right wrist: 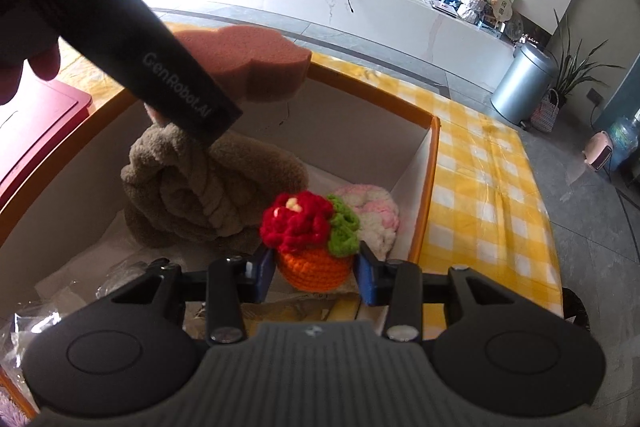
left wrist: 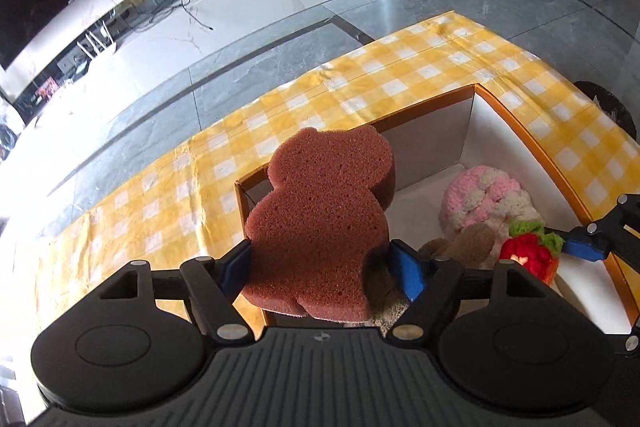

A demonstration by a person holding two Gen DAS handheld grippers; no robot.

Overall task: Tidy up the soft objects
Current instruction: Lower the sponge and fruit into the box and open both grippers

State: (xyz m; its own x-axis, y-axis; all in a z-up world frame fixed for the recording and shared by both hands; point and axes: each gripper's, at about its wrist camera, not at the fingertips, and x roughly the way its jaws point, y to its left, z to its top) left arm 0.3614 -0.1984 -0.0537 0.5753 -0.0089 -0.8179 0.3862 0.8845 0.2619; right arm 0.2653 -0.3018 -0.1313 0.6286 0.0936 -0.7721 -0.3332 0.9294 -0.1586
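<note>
A brown bear-shaped sponge (left wrist: 320, 223) sits between the spread jaws of the left gripper (left wrist: 325, 267), above the near corner of an orange-rimmed white box (left wrist: 532, 143); the left pad touches it, while a gap shows at the right pad. Beside it, the right gripper (right wrist: 316, 277) clasps a crocheted red flower in an orange pot (right wrist: 308, 243) low inside the box, near a tan plush towel (right wrist: 208, 187) and a pink-and-white knitted piece (left wrist: 484, 195). The box stands on a table under a yellow checked cloth (left wrist: 400, 75).
</note>
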